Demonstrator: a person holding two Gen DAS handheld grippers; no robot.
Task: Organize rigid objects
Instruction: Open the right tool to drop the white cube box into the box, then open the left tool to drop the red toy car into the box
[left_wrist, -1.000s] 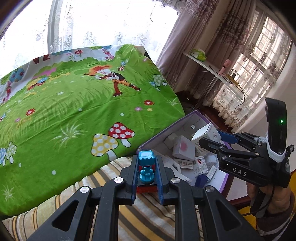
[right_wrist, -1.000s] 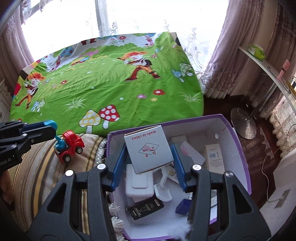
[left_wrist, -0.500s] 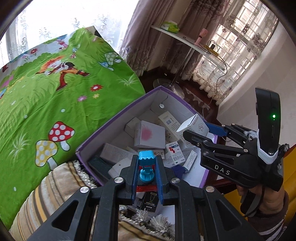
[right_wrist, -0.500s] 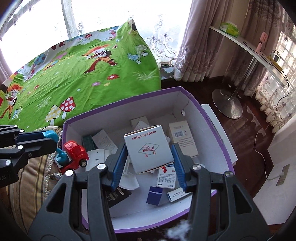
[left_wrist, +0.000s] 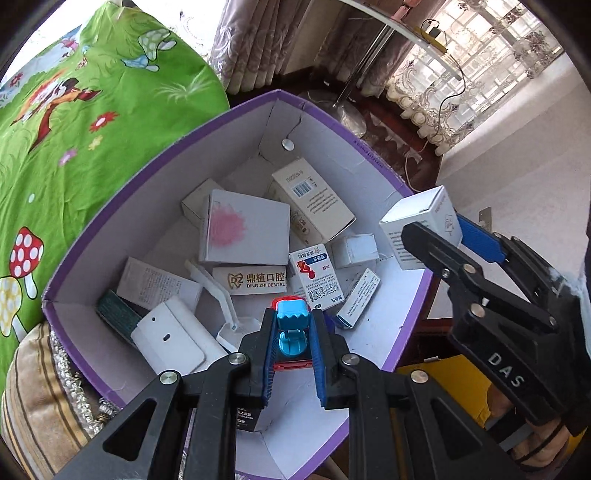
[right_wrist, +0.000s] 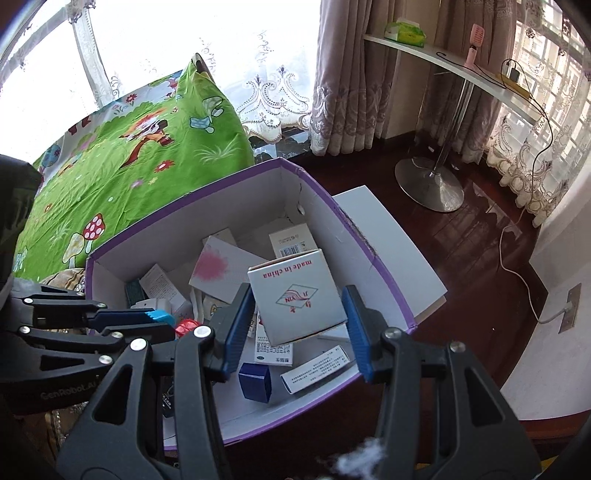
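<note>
Both loads hang over the purple-rimmed white cardboard box (left_wrist: 373, 158). The left gripper (left_wrist: 293, 352) clamps a red-and-blue plastic toy truck (left_wrist: 291, 325); the right gripper (right_wrist: 295, 325) pinches a white printed carton (right_wrist: 297, 295). Lower each toward bare floor near the box's near edge, then release gently.

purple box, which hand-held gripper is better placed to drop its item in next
Left hand-held gripper: its toy truck hangs over the purple box floor. The right's white carton sits above the rim.

Left gripper (left_wrist: 293, 354) and right gripper (right_wrist: 295, 328) angled downward, jaws clamped.
</note>
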